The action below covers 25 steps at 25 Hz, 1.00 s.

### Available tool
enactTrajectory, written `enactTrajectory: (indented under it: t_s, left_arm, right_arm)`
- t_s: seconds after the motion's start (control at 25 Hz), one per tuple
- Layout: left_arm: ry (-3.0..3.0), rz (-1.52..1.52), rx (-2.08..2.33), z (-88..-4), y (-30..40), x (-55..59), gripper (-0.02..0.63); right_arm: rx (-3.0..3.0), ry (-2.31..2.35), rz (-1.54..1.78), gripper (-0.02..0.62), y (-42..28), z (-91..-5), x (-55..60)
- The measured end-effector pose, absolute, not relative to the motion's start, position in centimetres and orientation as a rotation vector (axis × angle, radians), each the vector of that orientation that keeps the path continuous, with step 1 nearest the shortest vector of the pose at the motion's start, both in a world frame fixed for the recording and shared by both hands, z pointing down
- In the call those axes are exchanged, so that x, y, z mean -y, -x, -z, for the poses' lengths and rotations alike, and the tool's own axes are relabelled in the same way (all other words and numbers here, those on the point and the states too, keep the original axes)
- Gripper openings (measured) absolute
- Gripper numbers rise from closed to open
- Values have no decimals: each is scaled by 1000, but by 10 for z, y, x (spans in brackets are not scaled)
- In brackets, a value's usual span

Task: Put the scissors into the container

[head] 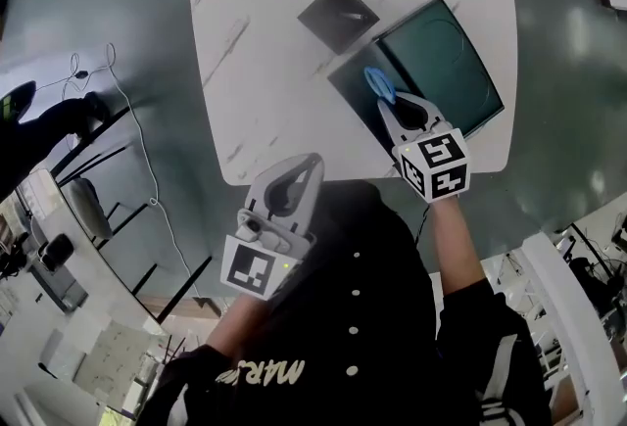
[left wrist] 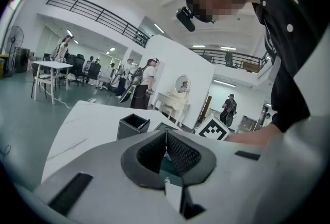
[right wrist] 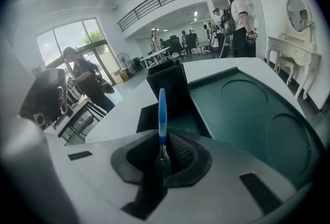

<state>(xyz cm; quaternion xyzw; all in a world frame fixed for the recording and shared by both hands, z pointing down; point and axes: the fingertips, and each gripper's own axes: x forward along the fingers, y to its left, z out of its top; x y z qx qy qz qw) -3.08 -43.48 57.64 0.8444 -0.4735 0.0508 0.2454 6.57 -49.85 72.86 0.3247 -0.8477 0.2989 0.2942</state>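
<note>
Blue-handled scissors stick out ahead of my right gripper, which is shut on them above the near edge of a dark green tray. In the right gripper view the scissors stand edge-on between the pads of the right gripper, pointing at the black square container. The container stands open-topped on the white table, just left of the tray. My left gripper hangs off the table's near edge, shut and empty. In its own view the left gripper looks toward the container.
The tray has round recesses and lies right of the container. The table's near edge runs under both grippers. My dark-clothed body fills the bottom of the head view. People, chairs and desks stand in the distance around the hall.
</note>
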Motion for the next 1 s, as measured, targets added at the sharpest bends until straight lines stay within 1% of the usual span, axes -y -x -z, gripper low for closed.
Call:
enactTrajectory:
  t_s: [0.48,0.64,0.88,0.92,1.0]
  left_arm:
    - [-2239,-169,1280,-609,39,428,31]
    - [-2218,-181,1279,-618,42,424,31]
    - [-2217,-176,1268,-622,38,421,30]
    - [-2218,-179,1268,-623,38,420,29]
    - [-2217,-181,1267,-624,38,419,30]
  right_arm:
    - [2162,-688,-898,52,-47,-774,484]
    - [2173,-670,-941,53,-39,-779,484]
    - [2161,-685,-919,63,-40,-783,484]
    - [2161,-683,-909,71,-40,-784,484]
    - [2160,-680,-886,137,-41,-783,484]
